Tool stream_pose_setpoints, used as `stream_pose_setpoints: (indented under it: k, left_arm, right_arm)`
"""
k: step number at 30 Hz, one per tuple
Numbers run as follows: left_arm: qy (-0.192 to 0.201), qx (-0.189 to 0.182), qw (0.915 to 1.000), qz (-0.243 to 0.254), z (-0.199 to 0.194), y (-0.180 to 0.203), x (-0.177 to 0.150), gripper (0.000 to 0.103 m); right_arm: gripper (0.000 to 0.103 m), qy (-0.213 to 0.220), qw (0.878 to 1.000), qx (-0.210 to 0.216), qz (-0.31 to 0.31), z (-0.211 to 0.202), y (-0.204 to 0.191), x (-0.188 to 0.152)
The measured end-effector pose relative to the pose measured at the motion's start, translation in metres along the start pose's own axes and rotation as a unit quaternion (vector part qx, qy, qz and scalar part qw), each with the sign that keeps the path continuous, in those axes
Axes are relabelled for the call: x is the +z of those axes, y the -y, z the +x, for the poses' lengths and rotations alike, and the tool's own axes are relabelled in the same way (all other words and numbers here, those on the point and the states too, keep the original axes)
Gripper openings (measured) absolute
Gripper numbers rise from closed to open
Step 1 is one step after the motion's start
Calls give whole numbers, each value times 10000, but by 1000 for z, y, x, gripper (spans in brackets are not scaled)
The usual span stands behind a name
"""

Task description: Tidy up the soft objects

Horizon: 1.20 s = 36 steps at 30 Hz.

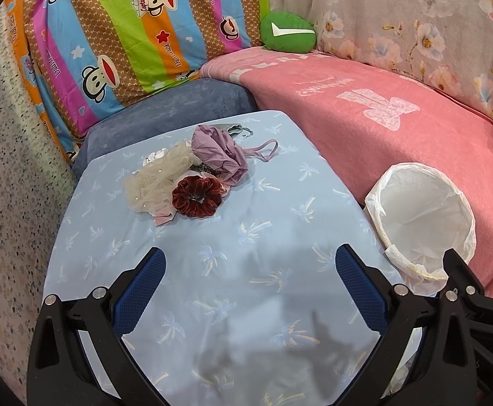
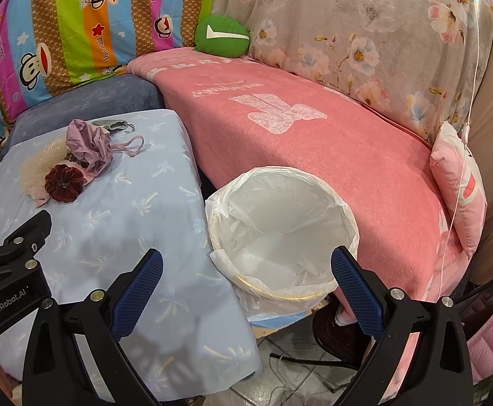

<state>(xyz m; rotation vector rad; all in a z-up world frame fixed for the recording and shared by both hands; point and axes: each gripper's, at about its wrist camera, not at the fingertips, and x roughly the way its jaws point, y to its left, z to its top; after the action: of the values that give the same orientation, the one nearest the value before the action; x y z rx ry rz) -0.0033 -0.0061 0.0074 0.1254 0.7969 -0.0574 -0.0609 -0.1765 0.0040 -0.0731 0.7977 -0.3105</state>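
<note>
A small heap of soft items lies on the light blue palm-print table [image 1: 246, 209]: a dark red velvet scrunchie [image 1: 197, 195], a cream mesh piece [image 1: 158, 177], and a crumpled lilac cloth [image 1: 221, 150] with a strap. The same scrunchie [image 2: 63, 182] and lilac cloth [image 2: 89, 145] show at the left of the right wrist view. A round basket with a white bag liner [image 1: 422, 220] [image 2: 280, 226] stands at the table's right edge. My left gripper [image 1: 249, 270] is open above bare table, short of the heap. My right gripper [image 2: 246, 270] is open over the basket's near rim.
A pink blanket [image 2: 314, 142] covers the seat behind the basket, with a green cushion [image 1: 287, 30] at its far end and a pink pillow [image 2: 463, 189] on the right. Striped cartoon fabric [image 1: 128, 34] and floral fabric [image 2: 364, 34] hang behind. Tiled floor with cables [image 2: 297, 355] lies below.
</note>
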Motion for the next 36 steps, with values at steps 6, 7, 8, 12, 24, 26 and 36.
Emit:
stream_pose_setpoints:
  k: [6,7,8,12,24,26,36]
  left_arm:
    - [1,0,10000,2,0,0,0,96]
    - [0,-2,10000,-2,0,0,0,96]
    - [-2,2,10000,-2,0,0,0,96]
    - [1,1,10000,-2,0,0,0,96]
    - [5,2,10000,1,0,0,0,96]
    - [11,-5,10000,8,-1,-1,0,96]
    - [41,-47,10000,73,0,-2,-1,96]
  right_arm:
    - [97,-10,10000,1,-8,1,0,0]
    - [97,-11,10000,1,-8,0,0,0]
    - [97,-11,10000,0,-6,1,-1,0]
    - [97,-20,10000,5,-15,-1,1,1]
    - [97,-21,10000,4,-13,0,1,1]
    - [97,-22,10000,2,-15,0,1,1]
    - [97,-2,10000,-19,21,6,3,-1]
